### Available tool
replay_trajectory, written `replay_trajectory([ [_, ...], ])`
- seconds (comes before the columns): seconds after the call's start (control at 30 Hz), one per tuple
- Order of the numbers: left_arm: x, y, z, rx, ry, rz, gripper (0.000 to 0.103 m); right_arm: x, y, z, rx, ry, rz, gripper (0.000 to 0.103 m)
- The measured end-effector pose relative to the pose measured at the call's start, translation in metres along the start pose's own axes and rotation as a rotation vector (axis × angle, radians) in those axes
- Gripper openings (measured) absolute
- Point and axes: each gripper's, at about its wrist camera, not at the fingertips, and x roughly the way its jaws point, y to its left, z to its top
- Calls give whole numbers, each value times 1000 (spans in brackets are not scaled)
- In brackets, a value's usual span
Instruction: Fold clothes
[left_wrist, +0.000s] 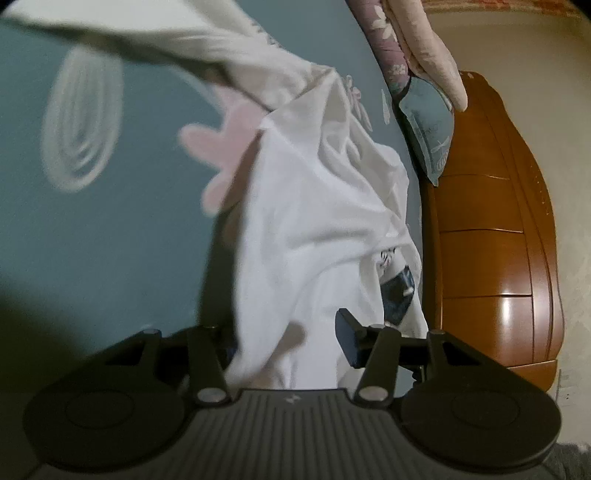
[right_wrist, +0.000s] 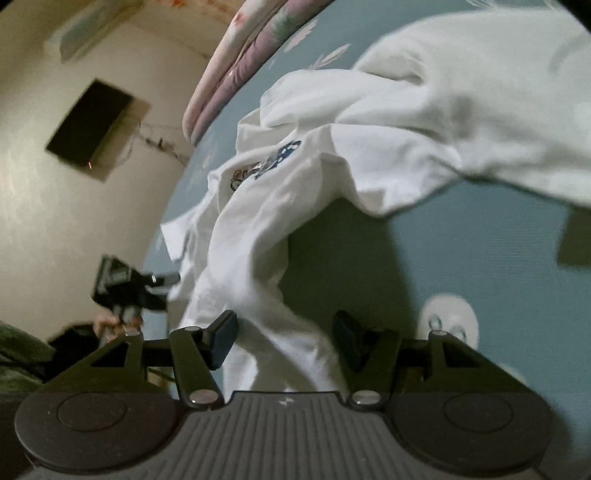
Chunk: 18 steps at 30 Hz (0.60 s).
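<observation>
You have one white garment (left_wrist: 317, 221) to deal with, a single crumpled shirt lying on the blue-green bedsheet (left_wrist: 110, 229), with one dark blue printed patch (left_wrist: 397, 291) showing among its folds. Your left gripper (left_wrist: 291, 350) sits low over the near end of that shirt; cloth lies between its two fingers, one finger is hidden under the fabric, and I cannot tell whether the pads press on it. Your right gripper (right_wrist: 284, 343) has both of its fingers in plain sight, standing apart, with a strip of the white cloth running between them but no pad clamped on it, so those tongs are released. In the right wrist view the shirt (right_wrist: 332, 147) stretches away across the sheet (right_wrist: 461, 266), one end lifted and blurred at the upper right. That view also shows your other gripper (right_wrist: 155, 284) at the left edge of the bed, held by one hand (right_wrist: 110, 323). Behind the shirt you have two stacked quilts (left_wrist: 417, 33), one pink over one purple floral, one blue pillow (left_wrist: 428, 122) propped against one wooden headboard (left_wrist: 495, 221), and one dark rectangular screen (right_wrist: 94, 127) on the wall.
</observation>
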Motion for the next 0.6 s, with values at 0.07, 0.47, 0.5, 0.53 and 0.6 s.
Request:
replay_trajectory([
  [0.07, -2, 3, -2, -8, -12, -6, 50, -5, -4, -8, 20, -7, 28, 64],
  [0.47, 3, 2, -6, 28, 4, -31, 47, -4, -14, -11, 51, -16, 49, 41],
  [0.5, -2, 6, -11, 26, -3, -34, 44, -6, -14, -15, 46, -28, 45, 39],
  [0.53, -2, 8, -12, 23, -16, -32, 38, -5, -17, -16, 45, -38, 39, 34],
  [0.6, 2, 10, -11, 32, -25, -4, 21, -1, -21, -14, 57, -44, 13, 16],
])
